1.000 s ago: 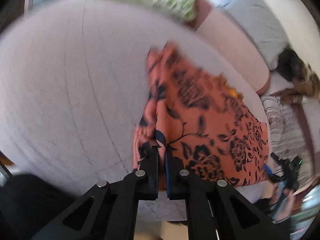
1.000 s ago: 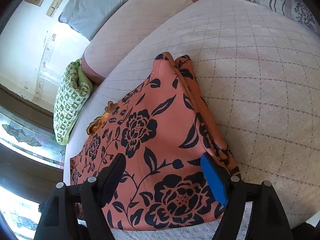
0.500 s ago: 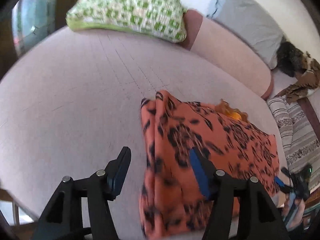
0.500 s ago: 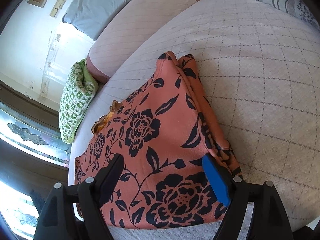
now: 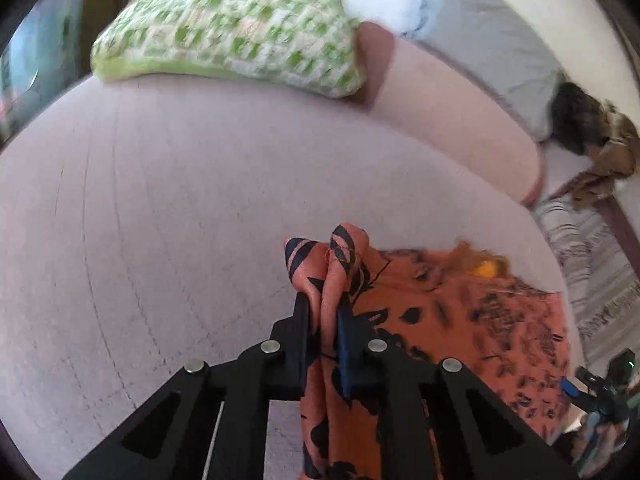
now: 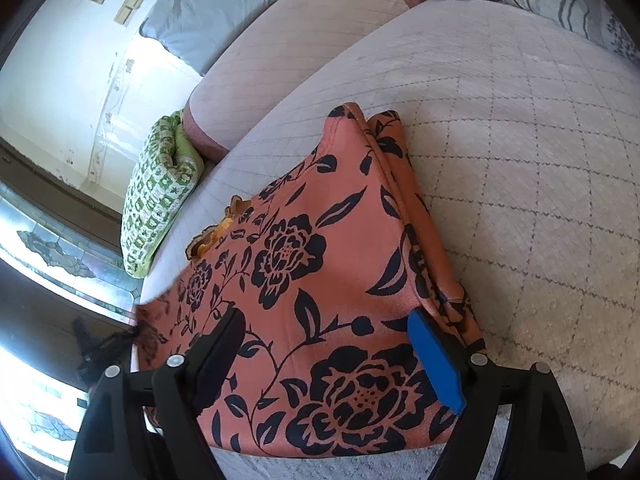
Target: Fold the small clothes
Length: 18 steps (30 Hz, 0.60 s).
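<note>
The left gripper [image 5: 325, 320] is closing its jaws on a bunched corner of the orange floral garment [image 5: 460, 320]; the pads pinch the fold at the lower centre of the left wrist view, and a tuft of cloth pokes up above the fingertips. Half a second ago these same jaws stood wide apart over the garment's left edge with nothing pinched, and a second ago they were clamped on the cloth lower down. The garment now trails from the jaws toward the lower right of that view, lying on the pale quilted bed cover [image 5: 160, 240]. The green checked cushion [image 5: 228, 36] sits larger and closer to the upper centre than it did half a second ago, and the grey pillow [image 5: 488, 52] lies at the upper right.

In the right wrist view the right gripper [image 6: 326, 346] has its jaws wide apart and opening a little more, straddling the near end of the garment [image 6: 320, 260] without pressing on it. Compared with the earlier frames the fingers stand slightly farther apart and the gripper has hardly shifted. The garment's left edge, at the lower left of this view, is blurred and lifted off the cover. The quilted cover [image 6: 520, 160] fills the right side, and the green cushion [image 6: 160, 192] rests at the left.
</note>
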Each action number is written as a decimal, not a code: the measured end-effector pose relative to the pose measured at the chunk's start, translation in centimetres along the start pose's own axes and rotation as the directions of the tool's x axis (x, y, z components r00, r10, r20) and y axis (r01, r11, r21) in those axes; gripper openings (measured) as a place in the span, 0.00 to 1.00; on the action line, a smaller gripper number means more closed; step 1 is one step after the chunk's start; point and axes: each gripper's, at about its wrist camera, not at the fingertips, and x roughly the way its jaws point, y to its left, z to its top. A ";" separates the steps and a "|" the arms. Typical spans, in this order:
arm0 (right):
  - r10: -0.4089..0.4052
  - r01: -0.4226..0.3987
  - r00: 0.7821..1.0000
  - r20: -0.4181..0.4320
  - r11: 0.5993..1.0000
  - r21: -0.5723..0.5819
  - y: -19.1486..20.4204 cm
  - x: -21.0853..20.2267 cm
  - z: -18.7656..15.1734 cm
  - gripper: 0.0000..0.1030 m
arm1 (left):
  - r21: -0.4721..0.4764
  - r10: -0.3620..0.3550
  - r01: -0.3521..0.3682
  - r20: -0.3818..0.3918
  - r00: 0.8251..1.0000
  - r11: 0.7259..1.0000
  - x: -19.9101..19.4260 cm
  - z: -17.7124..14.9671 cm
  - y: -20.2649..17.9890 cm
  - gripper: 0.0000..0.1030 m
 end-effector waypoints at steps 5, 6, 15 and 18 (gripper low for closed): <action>0.002 -0.002 1.000 -0.004 1.000 -0.017 0.3 0.1 0.0 0.88 | -0.048 -0.017 0.015 -0.033 0.999 0.999 1.1 -0.3 0.7 0.20; 0.006 -0.006 1.000 -0.003 1.000 -0.013 0.2 0.1 0.1 0.88 | -0.034 -0.009 0.008 -0.024 1.000 0.999 0.7 -0.2 0.6 0.21; 0.076 -0.075 0.997 0.022 0.996 -0.056 3.3 -1.7 3.3 0.87 | -0.046 -0.006 0.006 -0.006 1.000 0.999 1.4 2.1 0.7 0.48; 0.097 -0.096 0.995 0.012 0.994 -0.061 4.2 -0.8 6.3 0.87 | -0.021 -0.007 0.006 -0.017 1.000 1.000 2.5 1.8 0.2 0.47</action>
